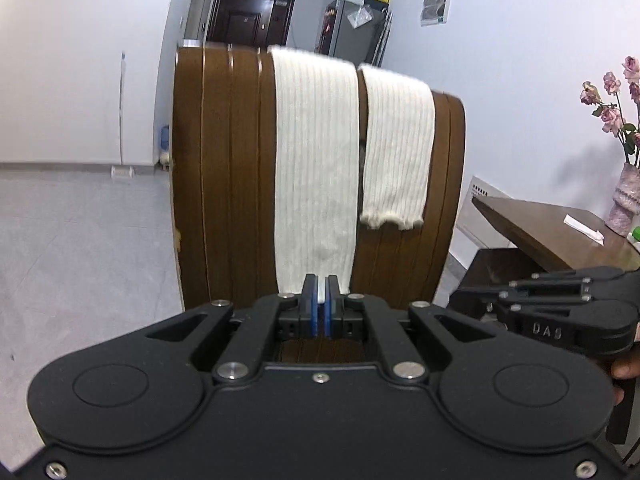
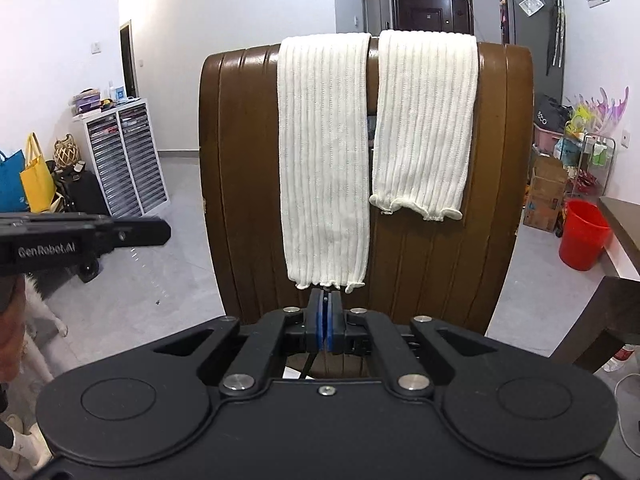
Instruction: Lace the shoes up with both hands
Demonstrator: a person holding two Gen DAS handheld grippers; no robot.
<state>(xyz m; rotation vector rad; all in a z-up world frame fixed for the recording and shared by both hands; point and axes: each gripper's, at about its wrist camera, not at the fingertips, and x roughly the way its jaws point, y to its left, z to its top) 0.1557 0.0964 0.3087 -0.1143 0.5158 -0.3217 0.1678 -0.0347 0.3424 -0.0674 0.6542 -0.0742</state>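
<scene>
Left wrist view: left gripper [image 1: 322, 280] jaws are clamped on the long sock's [image 1: 316, 152] hem | right gripper [image 2: 325, 294] jaws are pressed together just below that hem | both socks are draped over the chair back [image 2: 240, 160] | no shoe is seen.

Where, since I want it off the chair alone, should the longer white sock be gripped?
Probably at the frilled bottom hem of the longer sock, coming up from below. It hangs flat against the chair back, so only that free edge seems to offer a lip to pinch. It also ends lower than the shorter sock.
</scene>
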